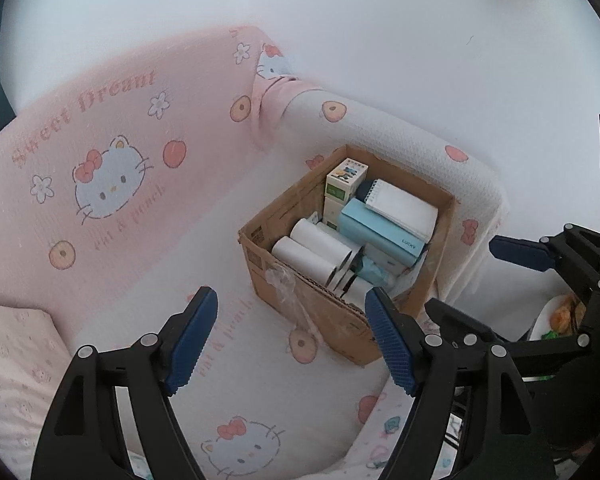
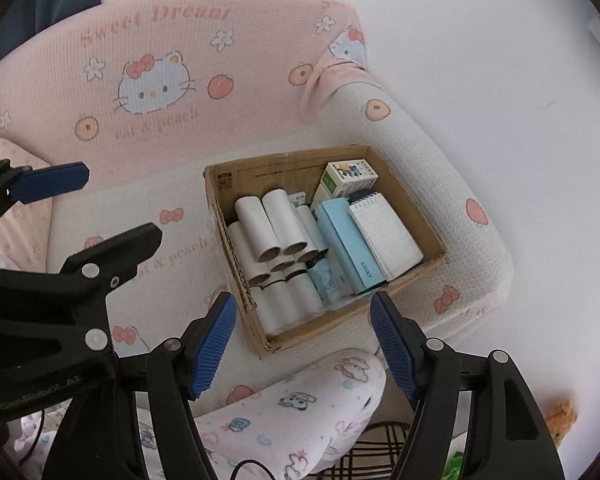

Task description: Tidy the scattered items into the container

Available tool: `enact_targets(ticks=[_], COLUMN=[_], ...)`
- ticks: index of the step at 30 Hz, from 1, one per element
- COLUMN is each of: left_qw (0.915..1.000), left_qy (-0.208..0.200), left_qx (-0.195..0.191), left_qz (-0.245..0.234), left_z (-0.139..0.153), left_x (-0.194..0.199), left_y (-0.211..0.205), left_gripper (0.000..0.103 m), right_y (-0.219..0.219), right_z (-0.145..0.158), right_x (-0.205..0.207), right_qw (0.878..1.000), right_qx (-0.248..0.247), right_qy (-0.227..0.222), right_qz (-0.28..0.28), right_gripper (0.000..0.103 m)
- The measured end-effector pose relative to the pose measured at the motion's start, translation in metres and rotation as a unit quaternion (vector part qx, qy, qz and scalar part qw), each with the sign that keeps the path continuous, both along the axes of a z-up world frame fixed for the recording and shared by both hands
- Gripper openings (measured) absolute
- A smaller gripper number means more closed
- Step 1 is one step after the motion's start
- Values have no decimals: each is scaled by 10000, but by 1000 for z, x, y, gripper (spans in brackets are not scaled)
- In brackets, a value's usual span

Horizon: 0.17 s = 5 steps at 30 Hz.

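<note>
Left wrist view: left claw (image 1: 292,340) wide open, holding nothing, hovering above the sofa seat just before the cardboard box (image 1: 300,300).
Right wrist view: right claw (image 2: 304,344) also spread wide and empty, poised over the near edge of the same box.
Container: open cardboard box sitting on a sofa (image 2: 172,80) with a pink and white cover, tucked near the armrest (image 2: 440,184).
Contents: white paper rolls (image 2: 276,232) lying stacked on one side; a pale blue box (image 2: 348,248) beside them; a spiral notepad (image 2: 384,232) resting on it; a small cream carton (image 2: 348,178) at the far side.
Progress: judged nearly or fully done, since no loose item shows on the seat in either view.
Risk: the two claws hang close together, so a careless move could knock them into each other.
Risk: the box rests on soft cushion; a push on its rim could tip it and spill the rolls.
Risk: the notepad lies high on the pile and could slide off if bumped.
Writing: "Sweet Dream" and "cat & peach" on the sofa cover, with a cartoon cat; "LUCKY" on the pale blue box; printing on the cardboard is too small to read.
</note>
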<state>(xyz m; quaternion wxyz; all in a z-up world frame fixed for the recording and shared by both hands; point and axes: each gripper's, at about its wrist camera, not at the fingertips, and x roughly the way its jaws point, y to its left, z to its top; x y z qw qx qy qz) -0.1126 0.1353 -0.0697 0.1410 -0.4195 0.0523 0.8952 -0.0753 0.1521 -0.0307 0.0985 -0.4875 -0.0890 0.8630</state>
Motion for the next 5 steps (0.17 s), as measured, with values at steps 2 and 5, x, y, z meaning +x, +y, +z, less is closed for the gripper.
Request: enact_targets(ticks=[2,5], left_qw=[10000,9999], left_qy=[-68,-102], left_qx=[24,-35], left_qz=[5,50], left_z=[-3,-5], left_x=[-1,-1], left_y=[-1,-2], left_gripper=[79,79], right_y=[1,1], right_z=[-2,-3], right_x=[1,4], right_qw=[10000,9999], right_qx=[-52,-83], right_qy=[-34,-57], right_qz=[-3,-14], right_gripper=[68,68])
